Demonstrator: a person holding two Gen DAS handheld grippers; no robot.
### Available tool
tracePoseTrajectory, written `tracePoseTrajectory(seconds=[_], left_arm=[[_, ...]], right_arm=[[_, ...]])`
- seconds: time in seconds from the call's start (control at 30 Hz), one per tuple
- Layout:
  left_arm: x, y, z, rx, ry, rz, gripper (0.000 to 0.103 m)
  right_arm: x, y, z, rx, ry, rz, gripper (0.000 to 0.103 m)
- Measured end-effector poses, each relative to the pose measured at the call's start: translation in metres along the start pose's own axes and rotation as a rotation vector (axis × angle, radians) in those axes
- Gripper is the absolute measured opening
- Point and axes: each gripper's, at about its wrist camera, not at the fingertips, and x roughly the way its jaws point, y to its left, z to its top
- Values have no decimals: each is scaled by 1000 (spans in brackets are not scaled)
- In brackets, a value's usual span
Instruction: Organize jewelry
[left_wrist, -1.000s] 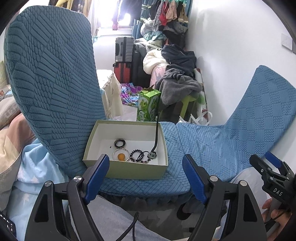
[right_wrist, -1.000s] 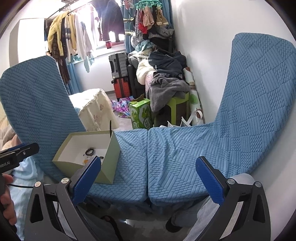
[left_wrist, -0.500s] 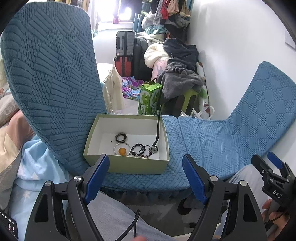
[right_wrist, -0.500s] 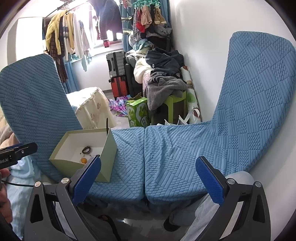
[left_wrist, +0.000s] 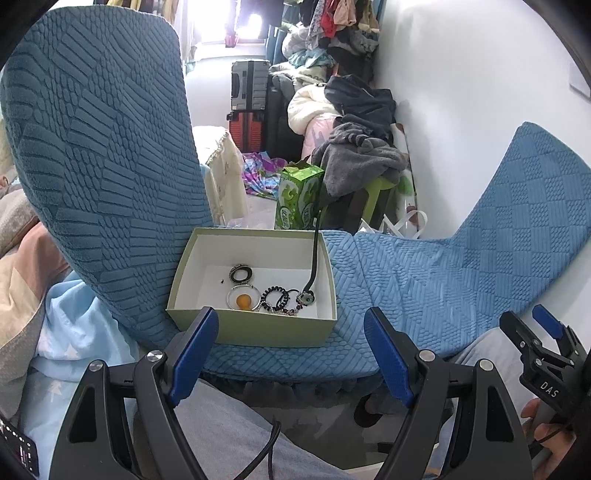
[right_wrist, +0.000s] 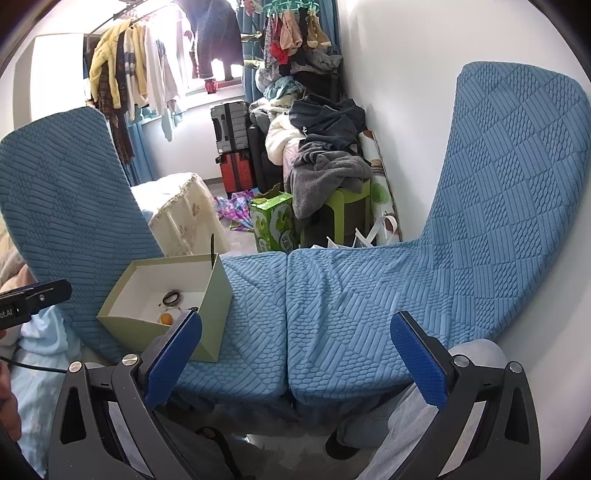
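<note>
Both cams had crept fwd and tipped a bit since a sec ago: the pale green box (left_wrist: 255, 334) sat lower and bigger in my left view, and nearer my right gripper's (right_wrist: 295, 354) left finger in the right view. My left gripper (left_wrist: 291, 350) hung just short of the box's near wall, blue pads spread wide, nothing btwn them. Right gripper was likewise wide open and empty, over the blue textured seat cushion (right_wrist: 347, 291), well to the right of the box.

Box stood on the left cushion, up against the raised blue backrest (left_wrist: 103, 166). Inside, on the white floor: a dark ring (left_wrist: 241, 273) toward the back, a clear round piece w/ an orange centre (left_wrist: 242, 301) in front of it, black coiled hair ties (left_wrist: 275, 295) and beaded bits beside that, and a watch (left_wrist: 307, 297) at the right w/ its dark strap (left_wrist: 316, 251) leaning up the right wall past the rim. A green carton (left_wrist: 299, 197) stood on the floor beyond.
</note>
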Motion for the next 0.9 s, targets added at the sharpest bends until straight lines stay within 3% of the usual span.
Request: tracePoseTrajectory(seconds=[0.9], left_arm=[[-4,-2,-4,19,-24,16,81]], right_arm=[[2,6,-8,1,18,15,103]])
